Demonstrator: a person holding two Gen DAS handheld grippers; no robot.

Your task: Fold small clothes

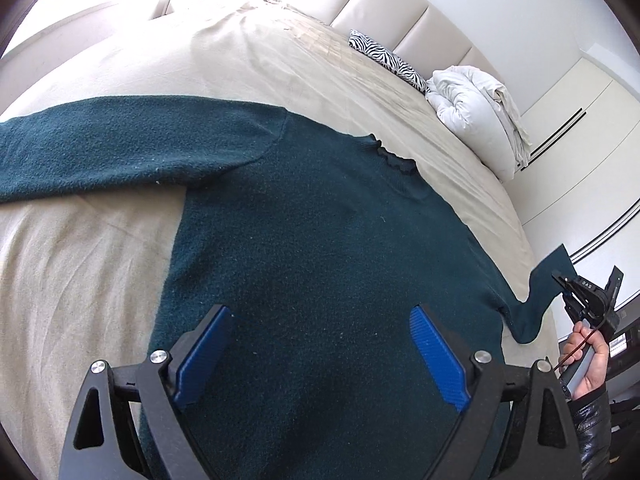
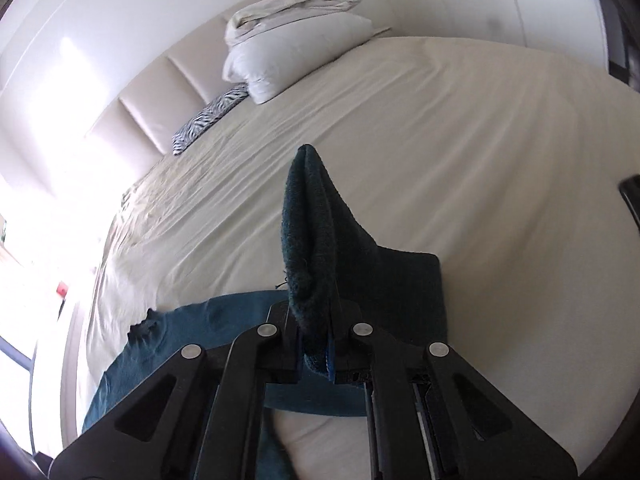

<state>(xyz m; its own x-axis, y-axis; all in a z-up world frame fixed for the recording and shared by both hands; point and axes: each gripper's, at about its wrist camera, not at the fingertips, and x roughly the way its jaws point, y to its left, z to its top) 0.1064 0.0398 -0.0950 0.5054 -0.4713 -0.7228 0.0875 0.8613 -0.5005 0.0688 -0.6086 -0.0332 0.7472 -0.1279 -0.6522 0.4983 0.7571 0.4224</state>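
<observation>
Left wrist view: a dark green sweater lies flat on a bed covered with a beige sheet, its frilled collar pointing toward the headboard. One sleeve stretches out flat to the left. The left gripper hovers over the sweater's body with its blue pads spread wide, holding nothing. At the right edge, the other sleeve rises off the sheet, pinched at its cuff by the right gripper, whose handle is held by the person's right hand.

In the right wrist view, the jaws are closed tight on the cuff, which sticks up between them as a folded green peak.

This looks like the first fold: the right sleeve is being lifted so it can be carried across the chest. The next move likely calls for bringing the cuff inward over the body and laying it flat without dragging the shoulder, perhaps with the left gripper steadying the fabric.

No containers are visible. Near the headboard sit a zebra-print cushion and a bundled white duvet. White wardrobe doors stand beyond.
</observation>
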